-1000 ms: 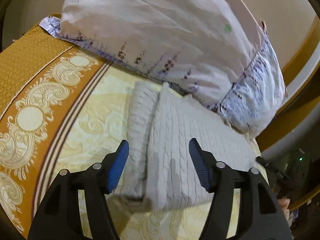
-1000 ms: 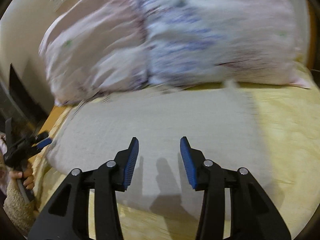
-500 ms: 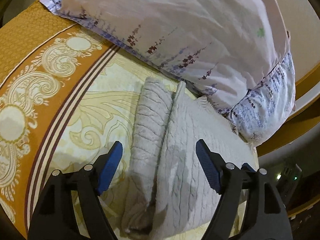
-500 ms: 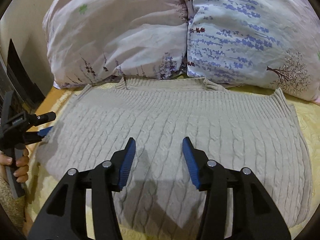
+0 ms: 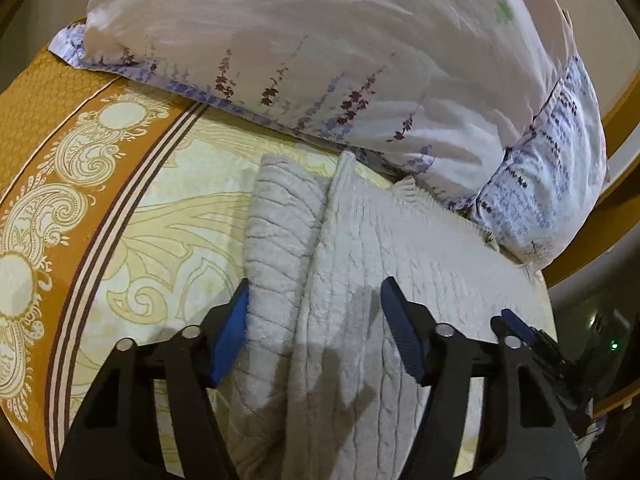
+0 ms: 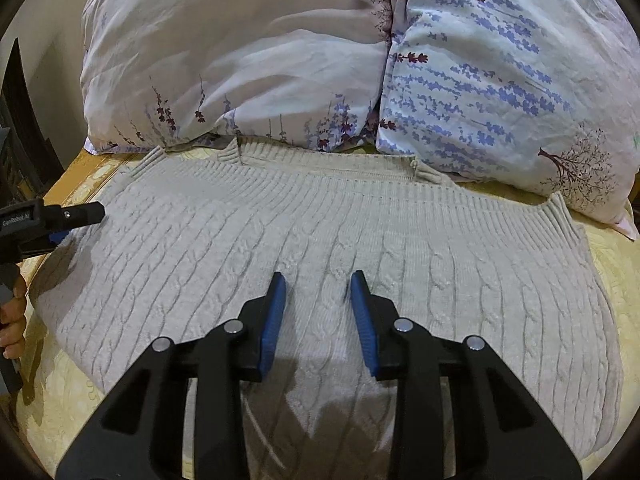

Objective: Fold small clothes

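Left gripper (image 5: 314, 308) released, astride sweater (image 5: 400, 264) fold edge. Right gripper (image 6: 318, 300) released over sweater middle; pillows (image 6: 280, 52) abut hem ahead.

Cable-knit matt sweater (image 6: 328, 240), smooth printed cotton-like pillows (image 6: 280, 52), matt black plastic tongs (image 6: 318, 312)

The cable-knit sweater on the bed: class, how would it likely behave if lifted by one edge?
The cable-knit sweater would probably droop: it lies limp, its side already folded over. Thick knit suggests some weight, and ridged texture should resist slipping.
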### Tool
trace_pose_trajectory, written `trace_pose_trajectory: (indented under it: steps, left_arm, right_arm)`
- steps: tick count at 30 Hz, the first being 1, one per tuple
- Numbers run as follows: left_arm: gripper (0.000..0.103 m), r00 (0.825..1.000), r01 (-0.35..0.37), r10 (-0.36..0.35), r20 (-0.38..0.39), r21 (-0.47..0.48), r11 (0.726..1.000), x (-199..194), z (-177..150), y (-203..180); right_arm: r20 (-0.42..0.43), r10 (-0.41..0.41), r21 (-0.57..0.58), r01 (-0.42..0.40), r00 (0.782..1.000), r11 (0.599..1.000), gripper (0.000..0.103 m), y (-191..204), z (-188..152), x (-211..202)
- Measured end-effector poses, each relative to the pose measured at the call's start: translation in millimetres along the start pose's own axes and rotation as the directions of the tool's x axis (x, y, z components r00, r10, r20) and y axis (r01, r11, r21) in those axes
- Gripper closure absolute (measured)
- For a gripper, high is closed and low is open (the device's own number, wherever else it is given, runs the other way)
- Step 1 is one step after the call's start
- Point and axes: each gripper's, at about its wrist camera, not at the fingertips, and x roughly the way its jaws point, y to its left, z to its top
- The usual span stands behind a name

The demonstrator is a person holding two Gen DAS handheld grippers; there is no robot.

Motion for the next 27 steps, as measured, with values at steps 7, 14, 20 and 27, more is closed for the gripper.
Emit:
trace_pose_trajectory:
  steps: [7, 14, 20, 27]
  left_arm:
    - [0.074, 0.999, 0.042, -0.043, -0.03, -0.039, 0.998, 7.1, -1.0, -3.6]
    - [0.082, 0.994, 0.11, -0.111, -0.01, -0.071, 0.991, -2.1, 4.1, -17.9]
    - [0.083, 0.975, 0.221, -0.221, 0.019, -0.027, 0.975, -15.7, 11.7, -60.5]
    - [0.083, 0.952, 0.305, -0.305, -0.009, 0.045, 0.951, -5.4, 11.2, -117.9]
  right_arm:
    - [0.001, 0.019, 0.026, -0.019, 1.0, 0.999, 0.069, -2.5, -1.1, -0.1]
    - [0.001, 0.026, 0.039, -0.026, 1.0, 0.999, 0.069, -3.7, -2.0, 0.0]
    - [-0.003, 0.041, 0.05, -0.041, 0.999, 0.998, 0.069, -6.0, -1.8, -0.8]
    - [-0.014, 0.089, 0.076, -0.088, 0.996, 0.993, 0.069, -13.4, 0.5, -3.5]
